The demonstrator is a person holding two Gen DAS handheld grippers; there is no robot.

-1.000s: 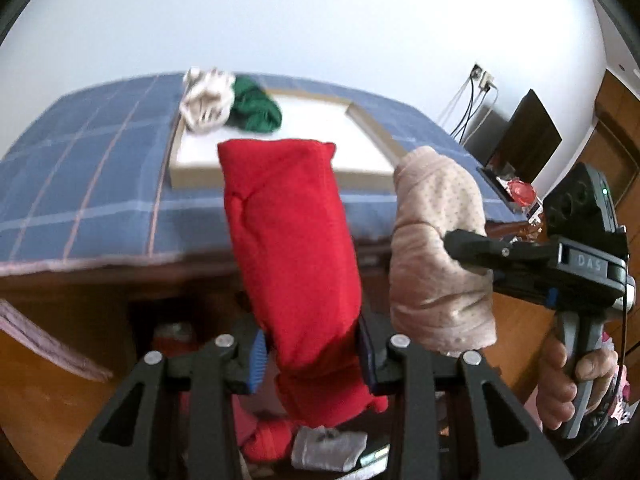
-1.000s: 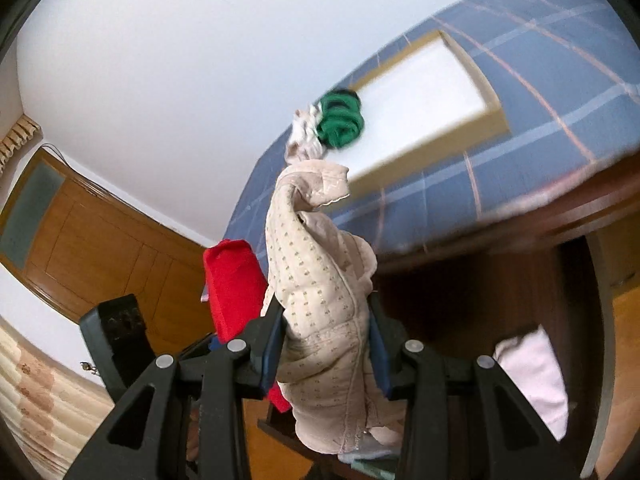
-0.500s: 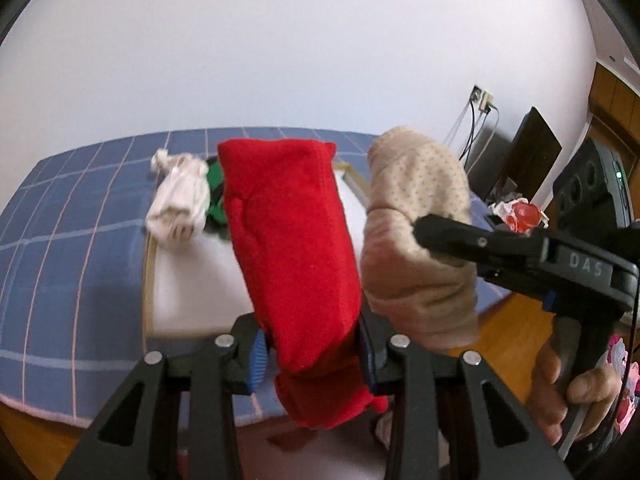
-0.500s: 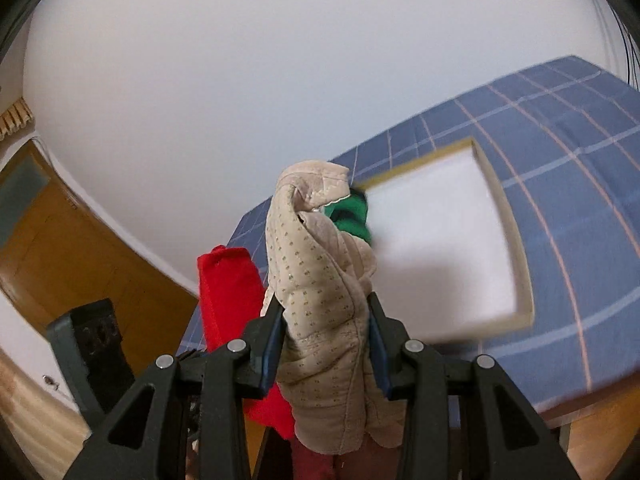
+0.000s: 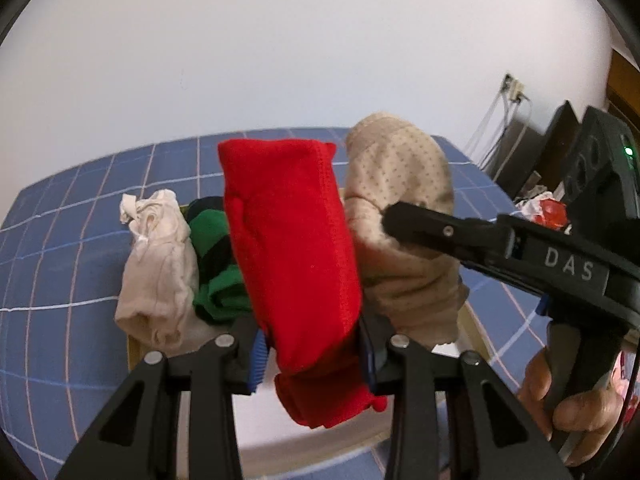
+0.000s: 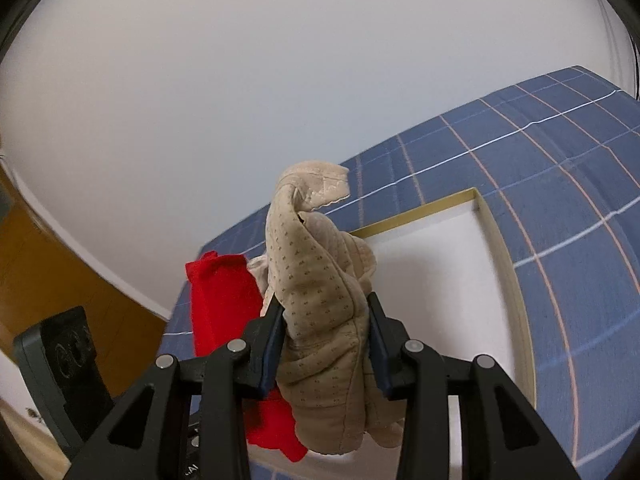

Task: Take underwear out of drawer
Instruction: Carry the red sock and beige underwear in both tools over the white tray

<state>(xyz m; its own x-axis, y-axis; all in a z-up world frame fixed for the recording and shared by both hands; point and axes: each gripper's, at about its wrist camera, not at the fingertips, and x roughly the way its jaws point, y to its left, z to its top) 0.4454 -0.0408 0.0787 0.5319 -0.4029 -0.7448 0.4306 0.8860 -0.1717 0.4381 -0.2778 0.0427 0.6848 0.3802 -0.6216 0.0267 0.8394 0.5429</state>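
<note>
Your left gripper [image 5: 312, 356] is closed onto the red underwear [image 5: 292, 248]. Both blue pads press into the fabric near its lower third, the bundle stands upright between them, and a short tail hangs below the jaws.

Your right gripper [image 6: 326, 344] is clamped the same way on the beige dotted underwear [image 6: 320, 300], which rises above the fingers and folds over at a scalloped edge on top. In the left wrist view that beige piece [image 5: 400, 216] sits just right of the red one, touching or nearly so, with one black finger of the right gripper [image 5: 440, 232] crossing its front. Your right hand [image 5: 572, 400] wraps the handle at the lower right.

Both held pieces are in the air above the tray [image 6: 504, 256], a shallow box with a tan rim and white floor. The tray lies on the blue checked cloth [image 6: 560, 184].

On the far left part of the tray, a crumpled cream garment [image 5: 156, 264] lies to the left. A green and black garment [image 5: 216, 264] lies touching it on its right, partly hidden behind the red piece.

At the far right of the left wrist view, cables [image 5: 496, 120] run down from a wall socket by a dark object. The drawer is not in either view.
</note>
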